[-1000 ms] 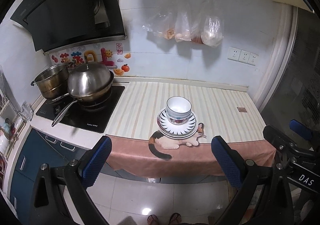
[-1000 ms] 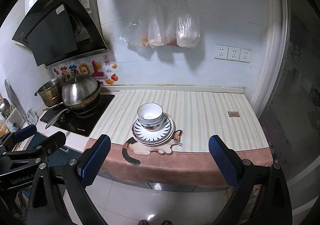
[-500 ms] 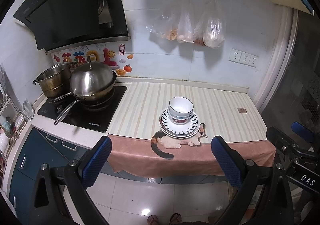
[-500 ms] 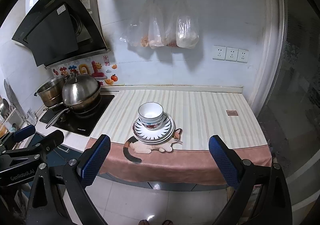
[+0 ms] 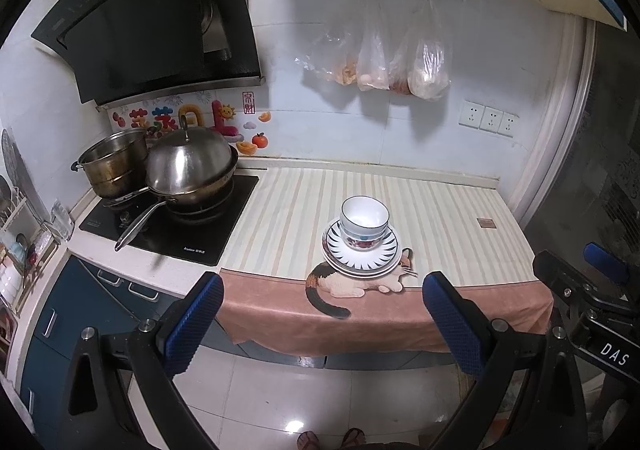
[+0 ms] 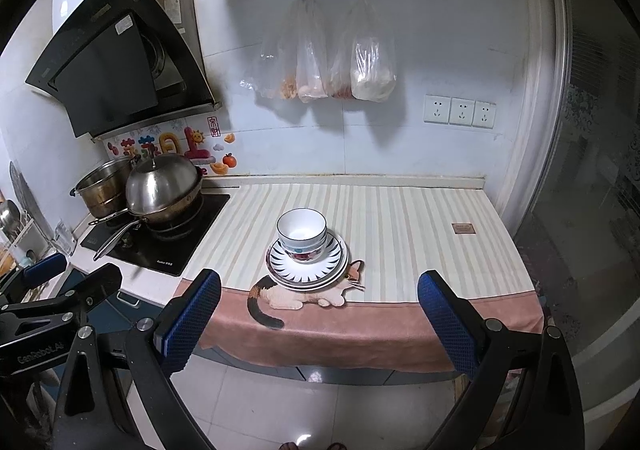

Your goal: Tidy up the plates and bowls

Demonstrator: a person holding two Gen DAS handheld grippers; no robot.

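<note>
Stacked white bowls (image 5: pixel 364 226) (image 6: pixel 301 235) sit on a stack of plates (image 5: pixel 386 259) (image 6: pixel 334 265) with dark rim stripes, near the front of the striped counter, on the cat-print cloth. My left gripper (image 5: pixel 322 324) is open and empty, held back over the floor in front of the counter. My right gripper (image 6: pixel 318 320) is also open and empty, equally far back. The right gripper shows at the right edge of the left wrist view (image 5: pixel 592 290); the left gripper shows at the left edge of the right wrist view (image 6: pixel 60 290).
A lidded steel wok (image 5: pixel 188 170) and a pot (image 5: pixel 114 166) stand on the black cooktop (image 5: pixel 216 234) at left. Plastic bags (image 5: pixel 384 54) hang on the wall. A pink cloth (image 5: pixel 384 322) drapes over the counter's front edge. A range hood (image 5: pixel 152 18) is at upper left.
Both grippers have drifted slightly, so the stack sits a little differently in each view. The bowls and plates have not moved. Both grippers stay open.
</note>
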